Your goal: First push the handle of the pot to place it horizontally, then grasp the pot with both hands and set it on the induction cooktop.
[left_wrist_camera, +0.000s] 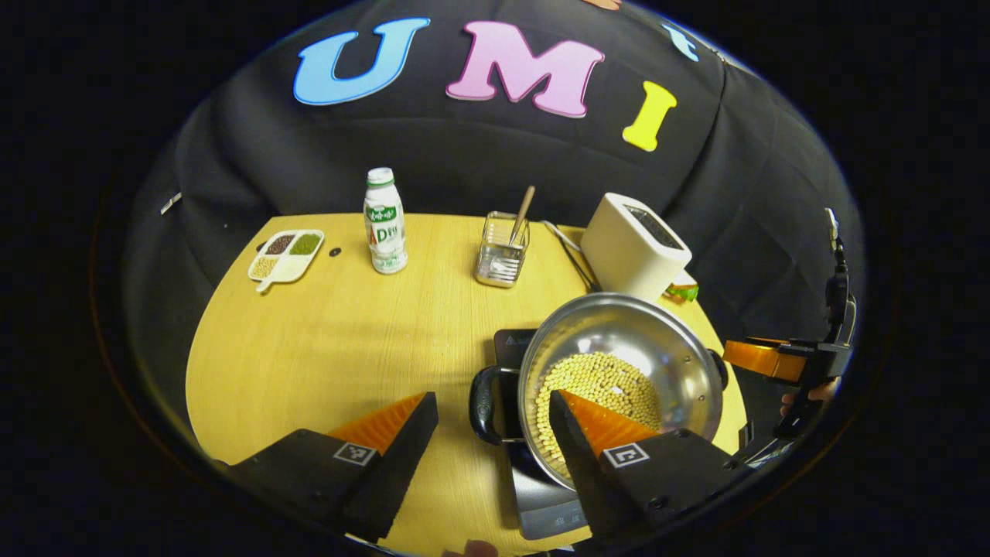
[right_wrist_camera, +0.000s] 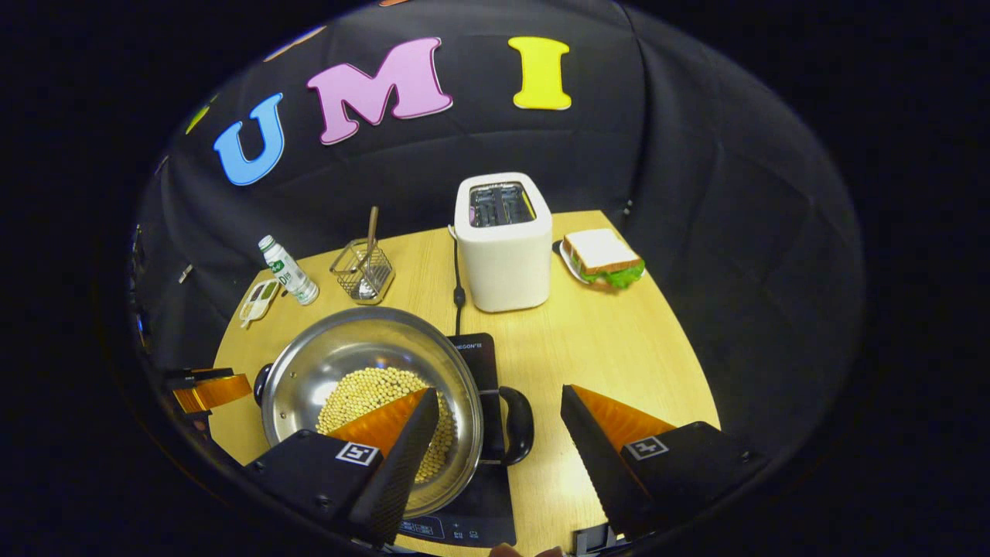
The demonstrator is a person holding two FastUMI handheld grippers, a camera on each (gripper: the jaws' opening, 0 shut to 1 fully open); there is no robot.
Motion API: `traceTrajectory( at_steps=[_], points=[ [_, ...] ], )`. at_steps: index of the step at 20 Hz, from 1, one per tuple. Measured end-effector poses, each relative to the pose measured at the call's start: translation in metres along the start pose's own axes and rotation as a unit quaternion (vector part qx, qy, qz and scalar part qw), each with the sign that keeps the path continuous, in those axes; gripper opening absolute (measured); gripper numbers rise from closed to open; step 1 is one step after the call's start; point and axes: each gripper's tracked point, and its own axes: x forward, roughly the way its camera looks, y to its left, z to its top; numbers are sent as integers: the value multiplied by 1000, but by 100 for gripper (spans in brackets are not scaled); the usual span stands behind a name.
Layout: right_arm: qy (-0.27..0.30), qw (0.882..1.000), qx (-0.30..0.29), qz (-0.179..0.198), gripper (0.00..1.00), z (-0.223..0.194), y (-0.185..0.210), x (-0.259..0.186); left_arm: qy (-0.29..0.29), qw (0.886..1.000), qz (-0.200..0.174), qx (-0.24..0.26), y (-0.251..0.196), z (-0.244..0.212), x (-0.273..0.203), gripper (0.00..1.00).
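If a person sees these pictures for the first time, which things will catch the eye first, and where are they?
The shiny steel pot, with pale beans in its bottom, draws the eye first; it sits on the dark induction cooktop at the near side of the yellow table. Behind it stands a white toaster, with a sandwich beside it. Both grippers are open, the left gripper and the right gripper each straddling a black pot handle.

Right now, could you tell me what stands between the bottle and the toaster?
The left gripper view shows a clear utensil holder between the bottle and the toaster.
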Motion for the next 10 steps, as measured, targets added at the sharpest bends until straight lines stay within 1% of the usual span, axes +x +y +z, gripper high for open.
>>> traceTrajectory(
  at_steps=[2, 3, 4, 5, 10],
  points=[
    [-37, 999, -3, -3, 99, 24, 3, -27, -32, 999, -2, 5, 1, 16, -25, 91],
    [-58, 998, -4, -1, 99, 34, 10, -40, -46, 999, -1, 8, 3, 22, -38, 86],
    [-76, 997, -4, 3, 99, 44, 16, -54, -58, 998, 0, 11, 4, 28, -51, 86],
    [-92, 996, -2, 8, 99, 52, 22, -69, -69, 998, 0, 13, 4, 34, -63, 90],
    [-158, 987, -2, 17, 98, 75, 43, -136, -123, 992, -1, 35, 8, 51, -121, 90]
  ],
)
